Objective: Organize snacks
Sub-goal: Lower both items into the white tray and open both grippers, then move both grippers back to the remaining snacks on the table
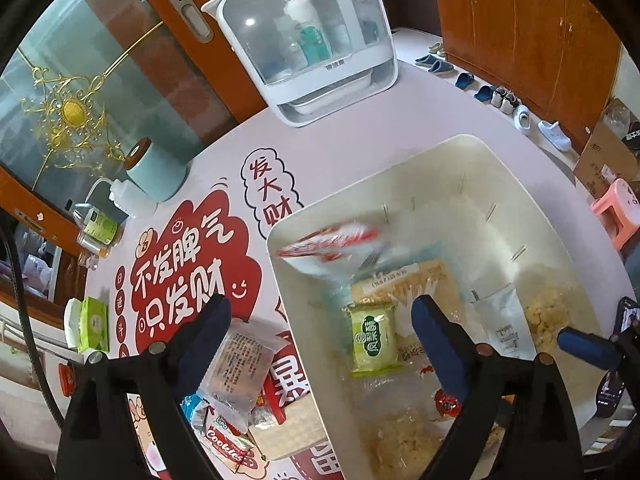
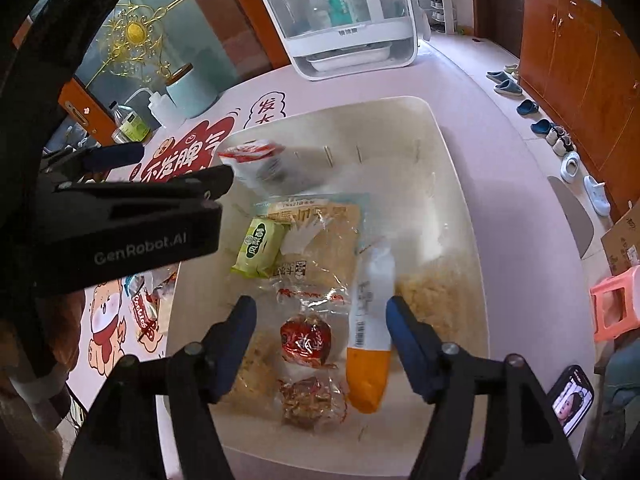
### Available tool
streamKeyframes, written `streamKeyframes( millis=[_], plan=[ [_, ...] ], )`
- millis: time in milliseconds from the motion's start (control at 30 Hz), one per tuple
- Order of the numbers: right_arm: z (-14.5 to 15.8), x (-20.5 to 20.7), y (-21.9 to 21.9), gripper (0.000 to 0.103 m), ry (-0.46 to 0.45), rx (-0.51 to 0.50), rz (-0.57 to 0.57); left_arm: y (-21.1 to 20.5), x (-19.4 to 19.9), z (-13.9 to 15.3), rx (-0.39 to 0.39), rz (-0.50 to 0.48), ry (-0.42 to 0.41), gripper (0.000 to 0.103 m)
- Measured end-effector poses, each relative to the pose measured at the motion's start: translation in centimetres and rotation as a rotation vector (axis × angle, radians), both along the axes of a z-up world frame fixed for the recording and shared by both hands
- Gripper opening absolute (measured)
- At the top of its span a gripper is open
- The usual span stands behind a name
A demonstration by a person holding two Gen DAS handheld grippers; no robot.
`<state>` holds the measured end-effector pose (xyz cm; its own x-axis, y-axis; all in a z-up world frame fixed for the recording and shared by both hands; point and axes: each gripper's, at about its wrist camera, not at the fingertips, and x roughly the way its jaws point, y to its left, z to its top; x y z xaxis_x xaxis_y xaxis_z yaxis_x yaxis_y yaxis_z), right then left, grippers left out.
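A cream bin (image 1: 280,264) (image 2: 452,152) on the pink table holds several snacks: a green packet (image 1: 374,336) (image 2: 260,250), a large clear bag of yellow snacks (image 2: 320,236), a red wrapped sweet (image 2: 306,340) and a white-and-orange packet (image 2: 370,344). A blurred red-and-white packet (image 1: 332,242) (image 2: 256,156) is in the air over the bin's far left corner. My left gripper (image 1: 320,316) is open over the bin's left wall, holding nothing. My right gripper (image 2: 320,316) is open above the bin's contents, holding nothing. The left gripper's body (image 2: 140,216) shows at left in the right wrist view.
Loose snacks lie on the table left of the bin: a clear packet (image 1: 240,364) and a Cookies pack (image 1: 224,440). A green tissue pack (image 1: 94,324), a blue canister (image 1: 158,168), bottles and a white cabinet appliance (image 1: 320,40) stand farther back. A phone (image 2: 570,398) lies at right.
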<state>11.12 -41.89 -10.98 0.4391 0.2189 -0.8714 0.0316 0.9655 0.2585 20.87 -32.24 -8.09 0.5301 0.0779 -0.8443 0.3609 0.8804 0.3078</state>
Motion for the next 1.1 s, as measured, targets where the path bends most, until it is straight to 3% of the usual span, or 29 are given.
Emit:
streamKeyframes(
  millis=[767, 1100],
  plan=[
    [1.1, -1.1, 3.8, 0.068, 0.005, -0.058, -0.008, 10.9, -4.2, 0.5, -0.077, 0.151, 0.036, 0.091],
    [2.6, -2.4, 8.1, 0.068, -0.008, -0.101, -0.077, 19.3, -6.1, 1.9, -0.108, 0.186, 0.001, 0.091]
  ],
)
